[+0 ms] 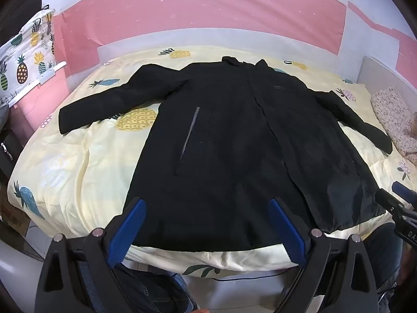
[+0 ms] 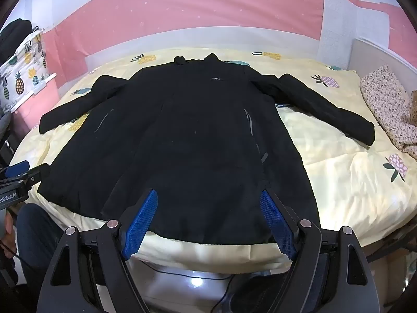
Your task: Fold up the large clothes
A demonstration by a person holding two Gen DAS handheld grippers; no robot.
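Note:
A long black coat [image 1: 224, 140] lies flat, front up, on the bed, collar at the far side, hem at the near edge, both sleeves spread out sideways. It also shows in the right wrist view [image 2: 187, 140]. My left gripper [image 1: 207, 203] is open and empty, held just above the hem near its left part. My right gripper [image 2: 208, 195] is open and empty above the hem further right. The right gripper's tip shows at the left wrist view's right edge [image 1: 396, 198]; the left gripper's tip shows at the right wrist view's left edge [image 2: 23, 172].
The bed carries a pale yellow pineapple-print quilt [image 1: 78, 161]. A flowered pillow [image 2: 385, 107] lies at the right side. A pink wall [image 1: 208, 10] stands behind. A pineapple-print cloth [image 1: 23, 60] hangs over pink furniture at the left. My legs and the floor are below the bed's edge.

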